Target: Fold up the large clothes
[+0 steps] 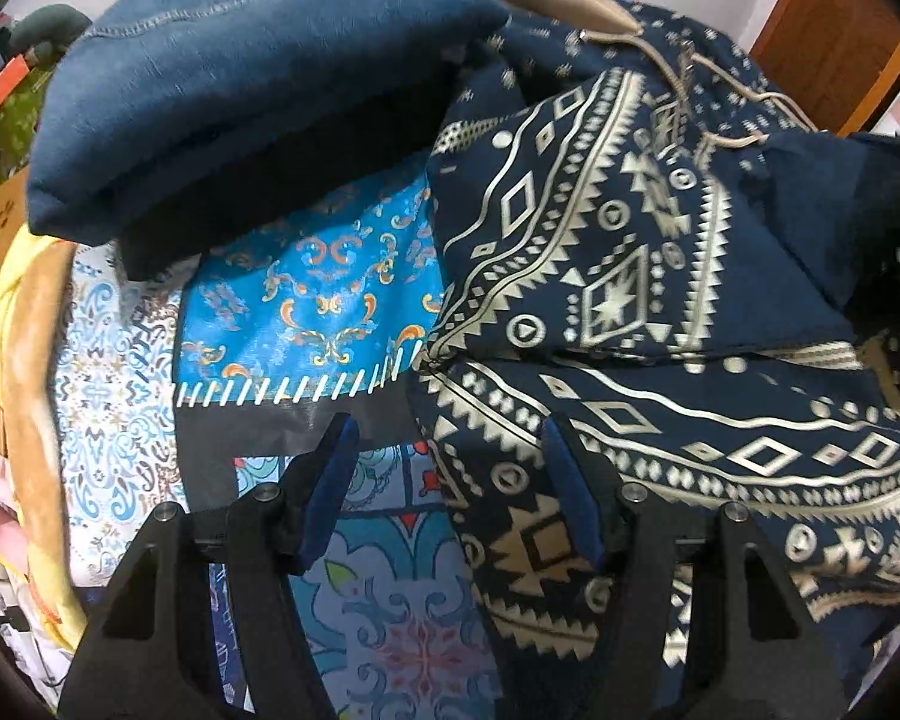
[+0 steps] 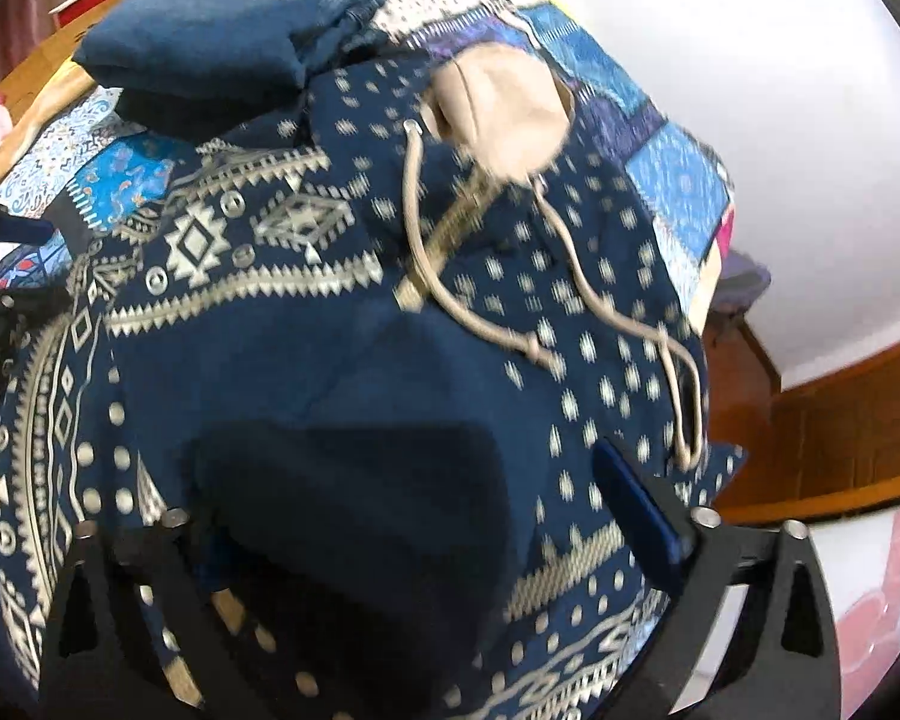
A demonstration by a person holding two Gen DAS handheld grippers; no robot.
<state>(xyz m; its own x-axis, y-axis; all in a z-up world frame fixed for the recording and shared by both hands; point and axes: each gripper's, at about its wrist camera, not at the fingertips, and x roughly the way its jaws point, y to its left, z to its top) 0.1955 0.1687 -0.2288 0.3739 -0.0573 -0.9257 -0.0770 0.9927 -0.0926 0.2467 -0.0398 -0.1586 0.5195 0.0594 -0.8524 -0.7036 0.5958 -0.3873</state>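
A patchwork cover (image 1: 330, 294) in blues spreads under everything, filling the left wrist view from 6 to 9 o'clock and showing in the right wrist view along the far edge from 12 to 2 o'clock. On it lies the hoodie (image 1: 660, 300), navy with cream geometric bands, crumpled and not yet folded flat; it takes the whole 1 to 5 o'clock side of the left wrist view and nearly all of the right wrist view, where a plain navy panel sits near centre. Folded jeans (image 1: 240, 96) rest at 11 o'clock in the left wrist view, their near edge raised over the cover and their right end touching the hoodie; in the right wrist view they sit at 11 o'clock too. The tan hood lining (image 2: 498, 120) shows at 12 o'clock in the right wrist view, with two tan cords (image 2: 426, 264) trailing from it toward 4 o'clock over the dotted cloth. The left gripper (image 1: 450, 474) at 6 o'clock has its jaws wide apart and grips nothing; its right finger lies at the hoodie's edge, its left over the cover. The right gripper (image 2: 426, 516) at 6 o'clock is spread wide with hoodie cloth bunched between the fingers; its left finger is partly hidden by cloth, and no pinch is made.
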